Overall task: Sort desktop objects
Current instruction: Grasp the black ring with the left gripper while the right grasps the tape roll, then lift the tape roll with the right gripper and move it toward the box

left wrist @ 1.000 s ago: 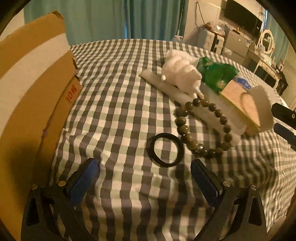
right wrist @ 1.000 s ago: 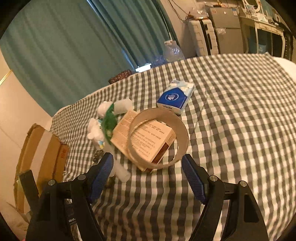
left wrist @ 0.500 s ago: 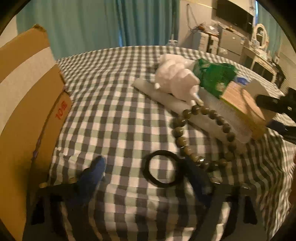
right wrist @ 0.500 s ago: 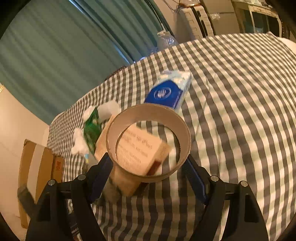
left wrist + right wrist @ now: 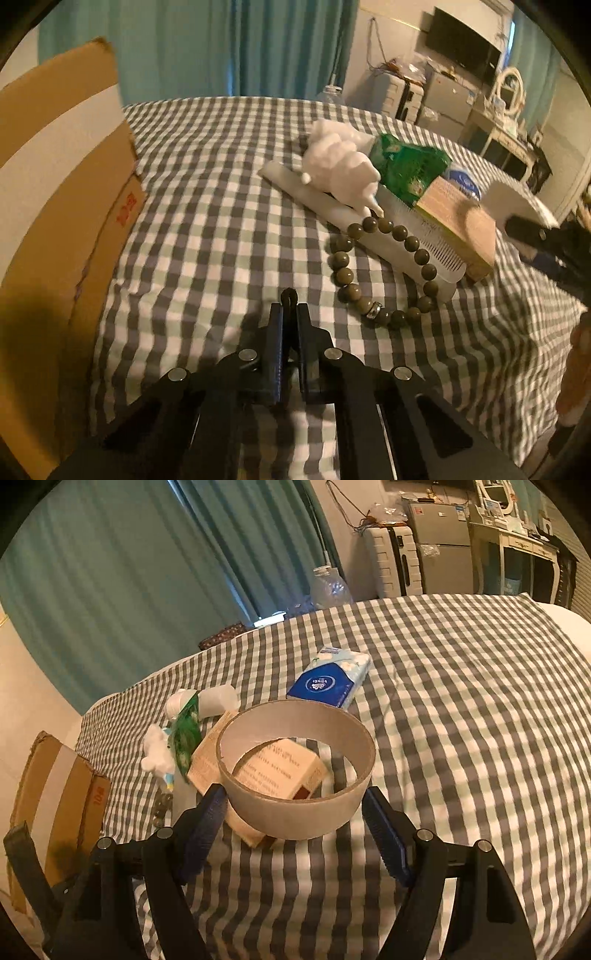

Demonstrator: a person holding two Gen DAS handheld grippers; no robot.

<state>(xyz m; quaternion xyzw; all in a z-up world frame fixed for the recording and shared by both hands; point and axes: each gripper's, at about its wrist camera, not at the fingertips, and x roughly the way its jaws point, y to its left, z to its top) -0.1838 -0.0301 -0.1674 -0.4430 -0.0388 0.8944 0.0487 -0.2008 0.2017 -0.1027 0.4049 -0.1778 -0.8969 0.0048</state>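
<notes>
My left gripper (image 5: 289, 312) is shut on a thin black ring (image 5: 289, 296), whose tip pokes out past the fingertips just above the checked cloth (image 5: 207, 236). A green bead bracelet (image 5: 384, 271) lies right of it, over a clear comb (image 5: 424, 243). My right gripper (image 5: 293, 808) is open around a wide cardboard ring (image 5: 295, 779) that rests on a tan box (image 5: 273, 771); the blue pads stand beside its wall, not pressing it. A white plush toy (image 5: 340, 166), green packet (image 5: 406, 168) and blue tissue pack (image 5: 328, 681) lie nearby.
A cardboard box (image 5: 55, 206) stands at the left edge of the cloth; it also shows in the right wrist view (image 5: 55, 786). Teal curtains hang behind. A suitcase (image 5: 391, 561) and cabinets stand beyond the far edge.
My left gripper has closed on the black ring, which lay flat between the open fingers before. My right gripper has moved in until the cardboard ring sits between its pads.
</notes>
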